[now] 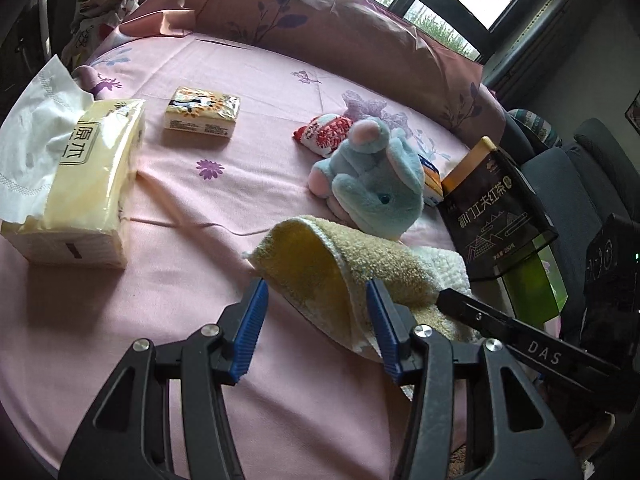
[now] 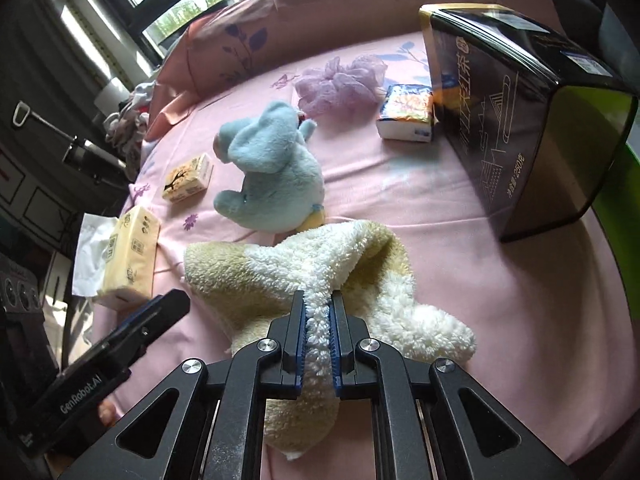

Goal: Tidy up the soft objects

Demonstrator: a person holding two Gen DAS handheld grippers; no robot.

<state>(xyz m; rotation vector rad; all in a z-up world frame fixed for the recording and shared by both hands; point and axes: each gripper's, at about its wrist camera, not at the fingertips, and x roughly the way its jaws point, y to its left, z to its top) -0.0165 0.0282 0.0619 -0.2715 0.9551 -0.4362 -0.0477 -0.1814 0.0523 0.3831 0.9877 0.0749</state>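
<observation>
A yellow and white terry towel [image 2: 360,256] lies bunched on the pink bed sheet [image 1: 200,300]. My right gripper [image 2: 318,312] is shut on a raised fold of it, and its black fingers [image 1: 500,320] reach in from the right in the left wrist view. My left gripper [image 1: 316,292] stands open at the towel's [image 1: 320,264] lifted yellow edge. The cloth drapes against the right pad [image 1: 380,320], while the left pad is clear of it. A blue plush animal [image 1: 372,184] lies just beyond the towel [image 2: 272,176].
A large tissue pack [image 1: 88,184] and a small one [image 1: 202,116] sit to the left. A red-white pouch [image 1: 324,134], a purple bath pouf [image 2: 340,80], a blue-orange tissue packet [image 2: 406,116] and a black tea bag [image 2: 512,120] lie further off. A pink pillow [image 1: 320,12] bounds the far side.
</observation>
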